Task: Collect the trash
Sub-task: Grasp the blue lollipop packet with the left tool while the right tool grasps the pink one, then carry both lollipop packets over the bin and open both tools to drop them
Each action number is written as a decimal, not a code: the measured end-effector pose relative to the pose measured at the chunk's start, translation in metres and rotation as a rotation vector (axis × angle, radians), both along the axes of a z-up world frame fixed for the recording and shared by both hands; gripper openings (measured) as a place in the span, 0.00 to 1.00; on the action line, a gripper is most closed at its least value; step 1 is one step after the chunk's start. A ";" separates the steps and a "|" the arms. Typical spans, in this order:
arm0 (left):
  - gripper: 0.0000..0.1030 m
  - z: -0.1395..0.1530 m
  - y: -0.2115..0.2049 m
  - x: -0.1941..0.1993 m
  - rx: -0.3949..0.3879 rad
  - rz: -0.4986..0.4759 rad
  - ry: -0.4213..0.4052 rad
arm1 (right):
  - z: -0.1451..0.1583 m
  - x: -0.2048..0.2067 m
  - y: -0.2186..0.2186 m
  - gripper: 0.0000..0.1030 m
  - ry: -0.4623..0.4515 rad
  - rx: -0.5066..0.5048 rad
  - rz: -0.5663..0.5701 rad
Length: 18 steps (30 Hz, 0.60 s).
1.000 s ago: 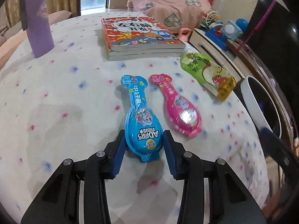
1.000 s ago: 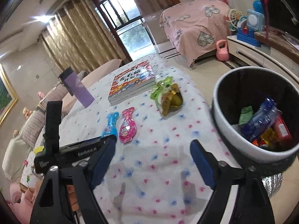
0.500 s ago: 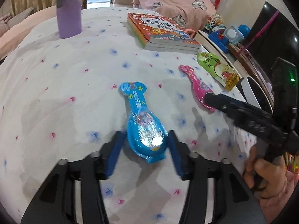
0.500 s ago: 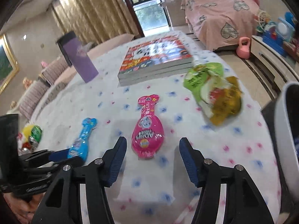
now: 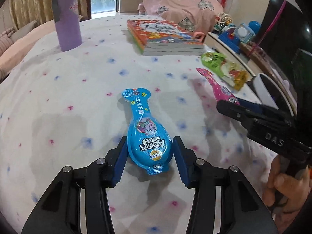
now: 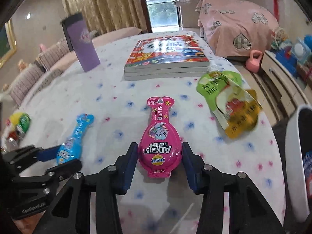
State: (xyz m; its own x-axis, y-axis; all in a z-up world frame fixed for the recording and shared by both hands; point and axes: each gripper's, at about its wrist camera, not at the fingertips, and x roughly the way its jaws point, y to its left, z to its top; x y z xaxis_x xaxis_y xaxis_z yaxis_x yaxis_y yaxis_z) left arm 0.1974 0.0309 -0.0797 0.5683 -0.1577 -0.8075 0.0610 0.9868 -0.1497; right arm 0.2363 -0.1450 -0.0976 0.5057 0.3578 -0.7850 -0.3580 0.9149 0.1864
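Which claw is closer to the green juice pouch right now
Right. The right claw straddles the pink wrapper, jaws closing, beside the green juice pouch. The left claw straddles the blue wrapper, jaws closing, farther away.

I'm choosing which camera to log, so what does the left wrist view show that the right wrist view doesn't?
Left wrist view only: a hand gripping the right gripper.
Right wrist view only: a small can at the far left, and wrappers inside the bin.
Both: the blue packet between the closing left gripper, the pink packet between the closing right one, the green pouch, books and purple bottle.
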 end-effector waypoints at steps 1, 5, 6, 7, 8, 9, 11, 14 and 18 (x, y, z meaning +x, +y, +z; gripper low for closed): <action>0.44 0.002 -0.004 -0.002 -0.007 -0.006 -0.002 | 0.003 -0.003 -0.005 0.44 0.000 0.027 -0.007; 0.44 0.013 -0.021 -0.010 -0.036 -0.044 -0.021 | 0.020 -0.026 -0.028 0.44 -0.022 0.084 -0.041; 0.44 0.017 -0.026 -0.012 -0.043 -0.054 -0.027 | 0.022 -0.029 -0.032 0.44 -0.026 0.091 -0.047; 0.44 0.019 -0.031 -0.013 -0.047 -0.063 -0.031 | 0.027 -0.036 -0.040 0.44 -0.035 0.102 -0.058; 0.44 0.022 -0.038 -0.015 -0.050 -0.078 -0.034 | 0.030 -0.040 -0.044 0.44 -0.039 0.108 -0.068; 0.44 0.023 -0.043 -0.016 -0.050 -0.088 -0.036 | 0.032 -0.044 -0.050 0.44 -0.042 0.118 -0.080; 0.44 0.027 -0.057 -0.020 -0.049 -0.114 -0.041 | 0.038 -0.054 -0.066 0.44 -0.047 0.145 -0.108; 0.44 0.031 -0.074 -0.024 -0.046 -0.148 -0.046 | 0.043 -0.065 -0.083 0.44 -0.059 0.161 -0.144; 0.44 0.036 -0.093 -0.029 -0.040 -0.181 -0.057 | 0.048 -0.076 -0.106 0.44 -0.067 0.188 -0.187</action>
